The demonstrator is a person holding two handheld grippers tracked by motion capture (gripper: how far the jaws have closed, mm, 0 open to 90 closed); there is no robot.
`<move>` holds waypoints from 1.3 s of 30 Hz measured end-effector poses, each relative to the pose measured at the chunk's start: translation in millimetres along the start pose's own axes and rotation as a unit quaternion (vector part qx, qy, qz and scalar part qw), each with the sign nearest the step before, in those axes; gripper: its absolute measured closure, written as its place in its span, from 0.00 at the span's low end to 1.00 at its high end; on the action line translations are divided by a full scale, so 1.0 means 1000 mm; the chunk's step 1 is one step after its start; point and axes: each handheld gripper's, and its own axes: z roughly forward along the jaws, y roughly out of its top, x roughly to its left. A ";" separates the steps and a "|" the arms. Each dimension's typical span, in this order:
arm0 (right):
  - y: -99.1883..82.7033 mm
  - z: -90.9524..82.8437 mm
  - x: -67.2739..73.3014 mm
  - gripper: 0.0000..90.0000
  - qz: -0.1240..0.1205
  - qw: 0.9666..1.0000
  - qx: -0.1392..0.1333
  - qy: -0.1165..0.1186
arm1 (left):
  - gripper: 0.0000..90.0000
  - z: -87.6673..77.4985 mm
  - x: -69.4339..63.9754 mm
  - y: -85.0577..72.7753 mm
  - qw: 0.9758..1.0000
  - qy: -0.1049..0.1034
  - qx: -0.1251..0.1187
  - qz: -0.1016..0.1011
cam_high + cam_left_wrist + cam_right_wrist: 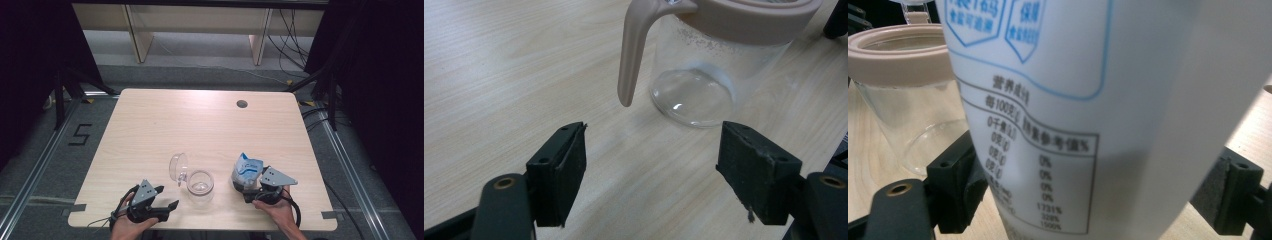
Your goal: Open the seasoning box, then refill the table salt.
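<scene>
Right gripper clamps a white-and-blue pouch beside an open glass jar on the wooden table

The right gripper has its jaws closed on the white pouch, which stands near the table's front right edge; in the right gripper view the pouch, printed with blue outlines and a nutrition table, sits between both black pads. The clear glass jar with a beige rim stands just left of the pouch, its hinged lid flipped open and tilted up at the jar's far left. The left gripper rests near the front left edge with jaws spread wide and nothing between them; in its own view the jar and beige latch lie just ahead
</scene>
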 end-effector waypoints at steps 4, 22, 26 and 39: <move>-0.002 0.002 0.001 0.19 0.001 1.000 0.010 0.006 | 0.30 0.000 0.000 0.000 1.000 0.000 -0.001 -0.001; -0.002 0.002 0.000 0.22 0.005 1.000 0.004 0.004 | 0.30 0.001 -0.001 0.000 1.000 0.001 -0.003 -0.004; -0.002 0.003 0.000 0.23 0.002 1.000 0.002 0.001 | 0.30 0.001 -0.001 0.000 1.000 0.001 0.002 0.002; -0.001 0.003 -0.001 0.28 -0.001 1.000 0.004 0.004 | 0.29 0.001 0.001 0.000 1.000 -0.002 0.009 0.011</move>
